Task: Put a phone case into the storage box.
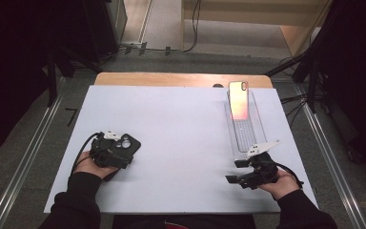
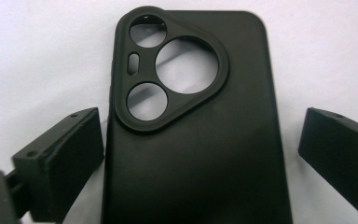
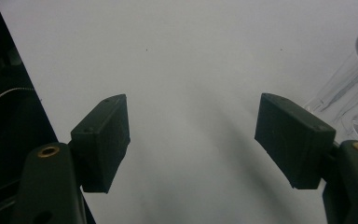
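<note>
Left gripper (image 2: 200,154): jaws spread apart, straddling a black phone case (image 2: 196,140) that lies flat on the white table sheet (image 2: 37,56). In the left gripper view the near-left pad sits just beside the case's left edge; whether it touches cannot be told. The right pad stands clear of the case's right edge with white sheet visible between. Not clamped. The case lies back side up, its raised camera island at the end away from the gripper, with three round cut-outs and one small slot through which the sheet shows.

In the high view the left gripper (image 1: 112,155) rests over the phone case (image 1: 126,145), the case's camera end projecting beyond the jaws, away from the person.

Right gripper (image 3: 191,140): jaws released, wide apart, nothing between them but bare white sheet. In the right gripper view a clear plastic wall (image 3: 354,84) appears just beyond the right jaw. In the high view this is a long clear tray (image 1: 259,136), lying just ahead of the right gripper (image 1: 252,171) and running away from the person. A second phone case (image 1: 238,100), pinkish-orange with a glossy look, stands tilted at the tray's far end, well apart from both grippers.

The two grippers are well apart, bare sheet between them.
</note>
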The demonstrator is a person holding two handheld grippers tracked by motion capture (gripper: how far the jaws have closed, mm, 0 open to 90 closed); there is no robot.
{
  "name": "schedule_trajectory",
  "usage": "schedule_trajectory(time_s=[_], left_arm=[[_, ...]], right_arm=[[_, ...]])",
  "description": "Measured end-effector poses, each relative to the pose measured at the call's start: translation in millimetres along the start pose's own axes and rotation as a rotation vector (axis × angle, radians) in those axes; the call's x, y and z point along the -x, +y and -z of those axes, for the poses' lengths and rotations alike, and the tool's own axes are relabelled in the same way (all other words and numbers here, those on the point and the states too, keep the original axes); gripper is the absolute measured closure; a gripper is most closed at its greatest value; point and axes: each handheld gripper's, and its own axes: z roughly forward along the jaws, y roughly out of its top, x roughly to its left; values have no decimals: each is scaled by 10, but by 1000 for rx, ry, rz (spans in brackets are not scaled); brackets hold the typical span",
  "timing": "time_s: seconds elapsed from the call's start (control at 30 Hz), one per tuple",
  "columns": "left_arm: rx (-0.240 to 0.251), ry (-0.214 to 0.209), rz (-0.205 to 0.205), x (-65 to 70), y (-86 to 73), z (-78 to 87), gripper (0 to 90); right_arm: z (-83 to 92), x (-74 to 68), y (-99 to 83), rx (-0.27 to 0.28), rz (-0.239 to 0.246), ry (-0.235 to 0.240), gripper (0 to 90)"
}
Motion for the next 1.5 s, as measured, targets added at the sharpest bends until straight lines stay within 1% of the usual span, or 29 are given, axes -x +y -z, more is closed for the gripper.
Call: schedule_trajectory(time_s=[0.03, 0.13, 0.2, 0.23, 0.33, 0.5, 0.6, 0.67, 0.7, 0.73, 0.87, 1.03, 1.07, 1.13, 1.17, 1.23, 1.33, 1.4, 1.43, 1.5], left_arm=[[4, 1, 12, 0, 2, -1, 6], [2, 7, 21, -2, 6, 9, 19], [8, 21, 44, -11, 9, 31, 66], [7, 22, 55, -20, 11, 41, 107], [-3, 28, 52, -15, 23, 41, 119], [-13, 35, 67, -13, 48, 45, 133], [-16, 31, 70, -21, 54, 51, 139], [-5, 9, 98, -45, 58, 66, 139], [6, -3, 103, -58, 61, 80, 141], [20, -7, 116, -64, 65, 96, 142], [53, -30, 132, -84, 105, 190, 145], [95, -59, 124, -48, 175, 323, 148], [104, -66, 130, -34, 190, 345, 148], [114, -87, 121, -8, 222, 386, 148], [119, -91, 122, 9, 234, 397, 148], [136, -113, 124, 60, 273, 422, 148], [142, -137, 110, 122, 325, 448, 148], [151, -154, 108, 165, 352, 458, 147], [157, -162, 105, 197, 372, 459, 147], [156, -174, 91, 247, 404, 461, 147]], right_arm=[[0, -1, 0, -1, -1, 0, 243], [1, -1, 0, -1, 1, 1, 243], [0, -1, 1, 1, -1, 0, 243], [0, -2, 1, 1, -1, 0, 243], [1, -3, 1, 0, 0, 1, 244], [1, -7, 2, 0, -1, 3, 243], [1, -10, 3, 4, 4, 5, 243], [2, -11, 3, 5, 5, 4, 243], [4, -11, 3, 7, 4, 4, 243], [6, -11, 3, 12, 7, 3, 240], [10, -6, 3, 26, 12, -2, 235], [26, -11, 7, 47, 12, -6, 230], [30, -13, 10, 64, 19, -9, 230], [38, -25, 12, 88, 36, -3, 229], [41, -34, 14, 103, 49, -8, 229], [45, -46, 22, 118, 60, -4, 229], [43, -50, 30, 116, 54, 2, 225], [45, -53, 35, 110, 40, 10, 220], [42, -49, 41, 108, 42, 14, 217], [27, -48, 59, 97, 26, 18, 214]])
